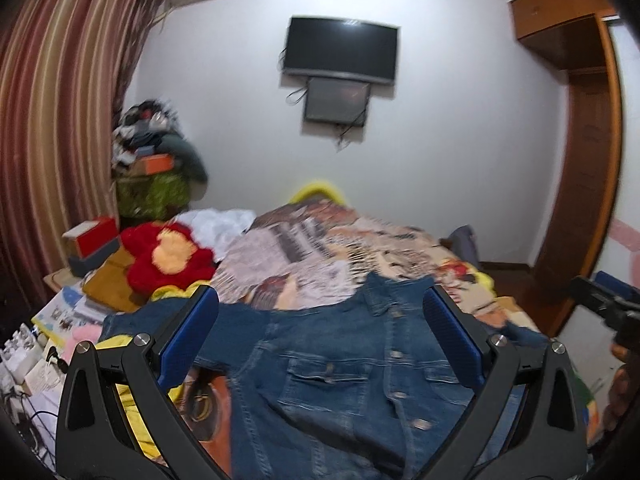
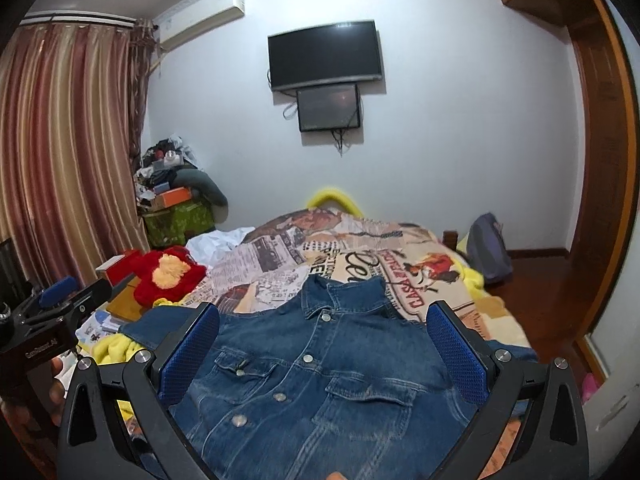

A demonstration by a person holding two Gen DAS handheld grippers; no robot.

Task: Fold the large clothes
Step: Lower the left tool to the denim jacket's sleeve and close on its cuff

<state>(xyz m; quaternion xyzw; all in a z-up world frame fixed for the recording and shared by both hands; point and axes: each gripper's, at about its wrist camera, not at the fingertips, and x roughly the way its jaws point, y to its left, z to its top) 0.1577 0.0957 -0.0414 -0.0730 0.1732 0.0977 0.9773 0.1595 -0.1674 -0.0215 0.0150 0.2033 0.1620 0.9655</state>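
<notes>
A blue denim jacket (image 1: 332, 376) lies face up on the bed, buttoned, collar pointing away, one sleeve stretched out to the left. My left gripper (image 1: 320, 308) hovers above its chest, open, nothing between the blue pads. In the right wrist view the same denim jacket (image 2: 316, 380) fills the foreground, and my right gripper (image 2: 324, 316) is open over it near the collar. The left gripper (image 2: 60, 308) shows at the left edge of the right wrist view; the right gripper (image 1: 604, 304) shows at the right edge of the left wrist view.
The bed carries a newspaper-print blanket (image 2: 360, 264). A red and yellow plush (image 2: 168, 276), white cloth (image 2: 216, 248), boxes and papers crowd the bed's left side. A cluttered pile (image 2: 172, 184) stands by the striped curtain (image 2: 60, 152). A backpack (image 2: 488, 248) sits on the wooden floor, right.
</notes>
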